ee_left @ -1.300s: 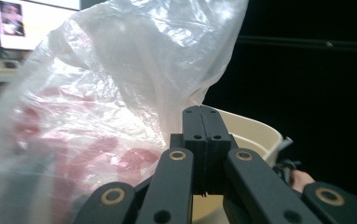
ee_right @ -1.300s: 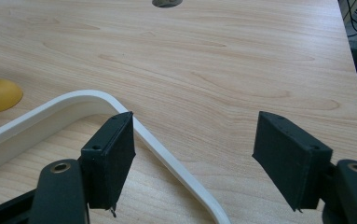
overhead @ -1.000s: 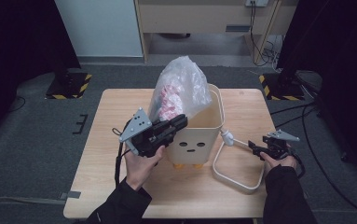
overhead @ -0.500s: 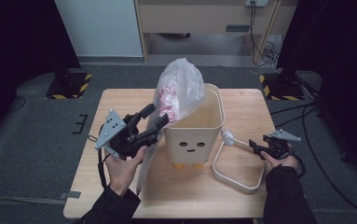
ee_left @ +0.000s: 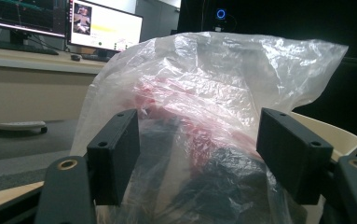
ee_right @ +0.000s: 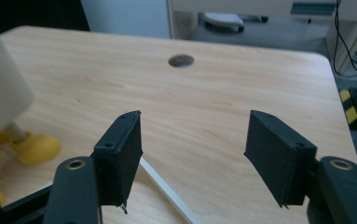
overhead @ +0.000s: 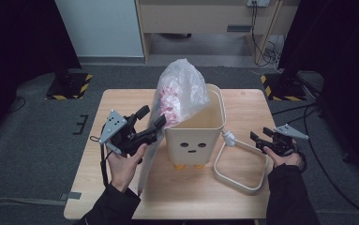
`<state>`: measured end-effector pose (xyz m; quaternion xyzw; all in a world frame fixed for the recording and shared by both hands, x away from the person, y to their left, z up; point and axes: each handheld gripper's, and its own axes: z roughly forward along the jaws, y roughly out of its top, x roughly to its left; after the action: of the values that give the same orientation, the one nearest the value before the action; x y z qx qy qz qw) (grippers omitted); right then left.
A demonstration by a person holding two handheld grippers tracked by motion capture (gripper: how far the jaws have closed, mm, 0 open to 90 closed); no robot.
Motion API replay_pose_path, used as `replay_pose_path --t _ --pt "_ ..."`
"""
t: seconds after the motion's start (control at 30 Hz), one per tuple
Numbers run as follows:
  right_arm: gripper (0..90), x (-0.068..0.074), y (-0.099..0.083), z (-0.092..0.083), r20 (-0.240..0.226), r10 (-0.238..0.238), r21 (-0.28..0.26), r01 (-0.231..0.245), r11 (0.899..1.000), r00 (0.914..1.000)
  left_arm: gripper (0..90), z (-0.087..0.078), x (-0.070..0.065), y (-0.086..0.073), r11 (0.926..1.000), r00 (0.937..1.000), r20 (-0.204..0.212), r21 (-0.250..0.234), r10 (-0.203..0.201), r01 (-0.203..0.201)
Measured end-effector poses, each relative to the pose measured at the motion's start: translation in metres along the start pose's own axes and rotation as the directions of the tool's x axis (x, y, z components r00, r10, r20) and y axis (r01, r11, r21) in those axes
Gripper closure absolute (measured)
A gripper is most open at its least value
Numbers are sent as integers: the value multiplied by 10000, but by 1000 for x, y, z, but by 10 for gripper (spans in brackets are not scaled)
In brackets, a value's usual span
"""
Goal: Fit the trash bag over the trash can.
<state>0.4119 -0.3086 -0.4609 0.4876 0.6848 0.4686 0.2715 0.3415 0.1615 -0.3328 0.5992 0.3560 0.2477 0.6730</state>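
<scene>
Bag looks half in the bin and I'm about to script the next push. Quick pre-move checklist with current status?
1. Left gripper free of the plastic bag: ok, its jaws have just been opening and stand apart, bag in front of them.
2. Right gripper empty: ok, jaws apart over bare table.
3. Bag fully inside bin: not ok, it bulges above the rim.
4. Bin upright on its yellow feet: ok.
5. White ring seated on bin: not ok, it lies on the table.

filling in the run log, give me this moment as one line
left gripper: jaws just opening, open at plastic bag | bag: in bin | right gripper: jaws just closing, open, empty, by ring lid
</scene>
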Motion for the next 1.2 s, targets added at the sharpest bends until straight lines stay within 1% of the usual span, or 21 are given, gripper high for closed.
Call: replay_pose_path --t 0.1,0.17,0.33,0.43,0.5,0.57,0.67,0.77,0.87,1.0,1.1,1.2 --pt "379 5 11 -5 -219 67 -449 -77 9990 9997 293 1 0 0 10000 9999 98 17 -89 89" --pt "386 9 20 -8 -369 28 -780 -57 9969 9993 293 1 0 0 9999 9998 161 35 -151 151" --pt "393 18 42 -16 -779 20 -1527 -139 9882 9970 292 1 1 0 9997 9993 304 137 -197 193" --pt "396 25 57 -22 -1063 -60 -2050 -160 9786 9943 293 2 1 1 9997 9991 363 170 -201 195" --pt "398 30 65 -27 -1199 -174 -2267 -103 9739 9926 293 2 1 1 9996 9989 404 182 -238 231" --pt "402 35 75 -33 -1349 -263 -2597 -97 9656 9905 294 2 0 1 9995 9988 408 190 -254 246" --pt "408 41 89 -40 -1641 -296 -3044 -221 9523 9860 295 2 0 1 9994 9987 423 199 -290 282" --pt "409 48 102 -46 -1869 -387 -3261 -248 9450 9816 299 2 0 1 9993 9984 477 222 -318 307" --pt "415 54 115 -49 -2106 -483 -3471 -285 9374 9764 307 3 -2 0 9993 9975 634 233 -302 287" --pt "423 65 130 -53 -2342 -666 -3655 -244 9305 9699 319 4 -4 0 9994 9967 772 230 -259 242" --pt "425 74 143 -55 -2590 -820 -3858 -253 9222 9624 330 4 -5 0 9995 9962 836 230 -229 211" --pt "424 82 154 -56 -2785 -942 -3929 -239 9193 9558 343 4 -6 0 9995 9954 936 226 -221 201"
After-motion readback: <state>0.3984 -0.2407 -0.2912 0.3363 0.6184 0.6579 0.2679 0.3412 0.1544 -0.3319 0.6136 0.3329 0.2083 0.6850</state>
